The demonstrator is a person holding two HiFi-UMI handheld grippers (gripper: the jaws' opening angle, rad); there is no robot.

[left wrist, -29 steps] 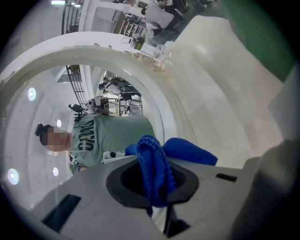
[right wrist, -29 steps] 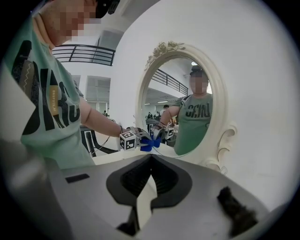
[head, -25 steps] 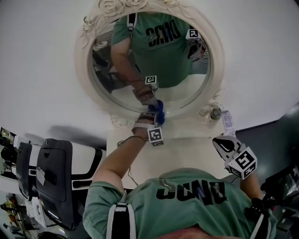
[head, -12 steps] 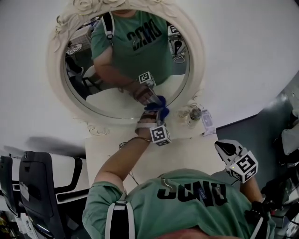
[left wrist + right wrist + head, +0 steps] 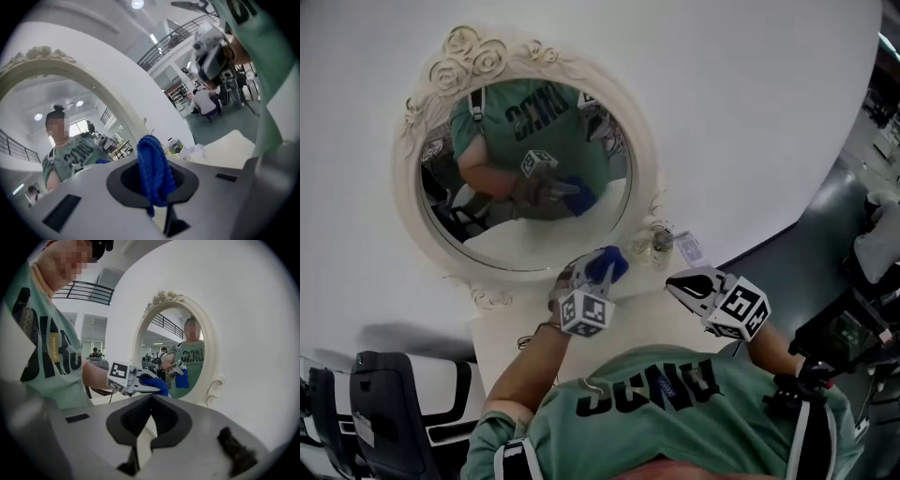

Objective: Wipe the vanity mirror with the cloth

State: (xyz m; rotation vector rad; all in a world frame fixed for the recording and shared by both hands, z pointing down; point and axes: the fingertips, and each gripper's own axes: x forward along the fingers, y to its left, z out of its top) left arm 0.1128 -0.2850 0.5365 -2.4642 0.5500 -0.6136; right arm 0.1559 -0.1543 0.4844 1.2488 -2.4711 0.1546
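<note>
In the head view, your left tool (image 5: 602,270) is clamped on the blue cloth (image 5: 609,262). It sits just below the lower rim of the vanity mirror (image 5: 525,187), over the tabletop (image 5: 642,314), and the cloth is off the glass. The glass lies ahead and up-left of the cloth, so this arm is the nearer one. Your right tool (image 5: 680,281) hangs to the right of the mirror's foot.

In the left gripper view, the cloth (image 5: 152,168) is a ribbed, bunched fold standing upright between the jaws. The mirror (image 5: 56,117) fills the left, so the coming move looks like a push forward and left onto the glass.

In the right gripper view, your right tool (image 5: 151,420) has its jaws together on nothing and faces the mirror (image 5: 180,352) from the side.
</note>
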